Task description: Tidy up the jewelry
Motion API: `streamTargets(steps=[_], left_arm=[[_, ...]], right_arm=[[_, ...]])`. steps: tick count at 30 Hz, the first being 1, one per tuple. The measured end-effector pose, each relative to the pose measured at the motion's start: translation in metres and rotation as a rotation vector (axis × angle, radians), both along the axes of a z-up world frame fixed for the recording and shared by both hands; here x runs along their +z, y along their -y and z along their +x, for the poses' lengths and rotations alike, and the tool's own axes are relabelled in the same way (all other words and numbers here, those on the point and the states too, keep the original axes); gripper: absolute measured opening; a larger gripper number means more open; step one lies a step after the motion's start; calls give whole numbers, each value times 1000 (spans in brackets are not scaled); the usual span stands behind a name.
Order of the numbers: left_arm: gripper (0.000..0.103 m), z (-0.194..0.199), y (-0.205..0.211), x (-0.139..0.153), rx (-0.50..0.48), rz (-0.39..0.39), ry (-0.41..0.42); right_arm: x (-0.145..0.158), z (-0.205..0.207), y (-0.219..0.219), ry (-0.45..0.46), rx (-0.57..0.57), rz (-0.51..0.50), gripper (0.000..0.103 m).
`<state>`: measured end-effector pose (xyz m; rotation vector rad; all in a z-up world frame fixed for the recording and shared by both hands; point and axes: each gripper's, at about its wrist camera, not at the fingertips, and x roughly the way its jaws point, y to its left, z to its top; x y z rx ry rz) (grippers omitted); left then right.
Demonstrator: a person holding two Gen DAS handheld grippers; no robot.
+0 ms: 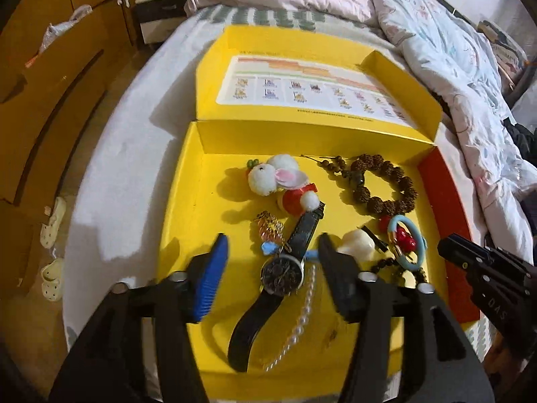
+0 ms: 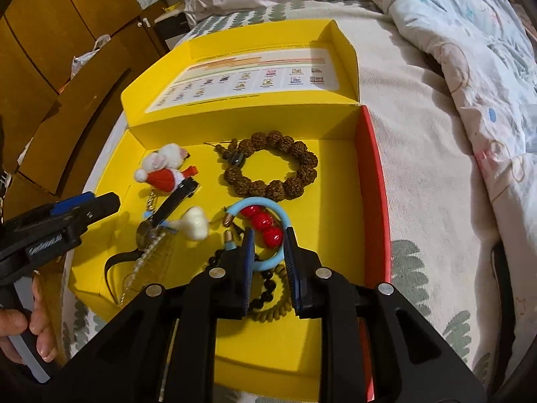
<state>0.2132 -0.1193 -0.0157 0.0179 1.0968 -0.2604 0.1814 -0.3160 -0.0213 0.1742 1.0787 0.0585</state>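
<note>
Left wrist view: the left tongs [image 1: 273, 252] hang wide open right over the black watch [image 1: 281, 273] in the yellow box [image 1: 181, 201] on the bed [image 1: 127, 154]. Right wrist view: the right tongs [image 2: 268, 240] sit narrow around the blue ring bracelet [image 2: 268, 262], not clearly clamped.
</note>
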Motion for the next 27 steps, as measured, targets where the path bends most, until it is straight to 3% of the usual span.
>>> streamTargets(steps=[2,9,16,24,27], left_arm=[[71,-11,-1,6,0,19,33],[77,-45,1,26,7,48,100],[84,-83,0,38,46,65,184],[90,-126,-7,49,85,14,262],[95,-138,-9,49,102,0,279]], right_arm=[[4,-5,-4,-1,6,-15,26],[22,-31,-18,35,16,-41,52],[33,-58,-20,58,4,-44,53],[36,-106,-33,114,-23,-86,56],[44,-125,-40,179,-34,-109,68]])
